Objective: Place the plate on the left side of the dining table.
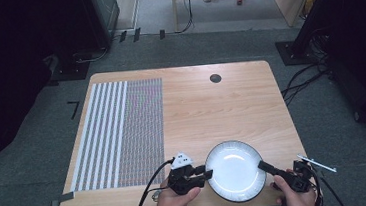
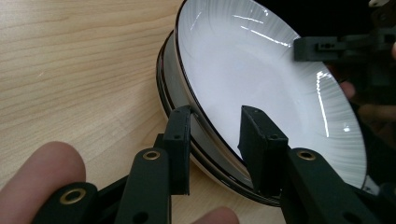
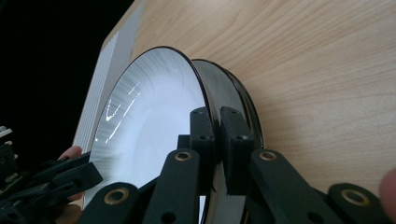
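The right gripper (image 3: 217, 121) pinches the top plate's (image 1: 234, 169) rim tight. The left gripper (image 2: 217, 135) sits wide around it. Next, I think, lift it off the stack (image 2: 175, 93).

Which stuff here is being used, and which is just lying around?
Being used:
- top plate, lifted off the stack
- plates underneath
- left tongs, astride its rim
- right tongs, pinching its rim

Just lying around:
- striped mat
- table

Stacked white, dark-rimmed plates (image 1: 234, 171) sit at table's (image 1: 212, 110) near edge.
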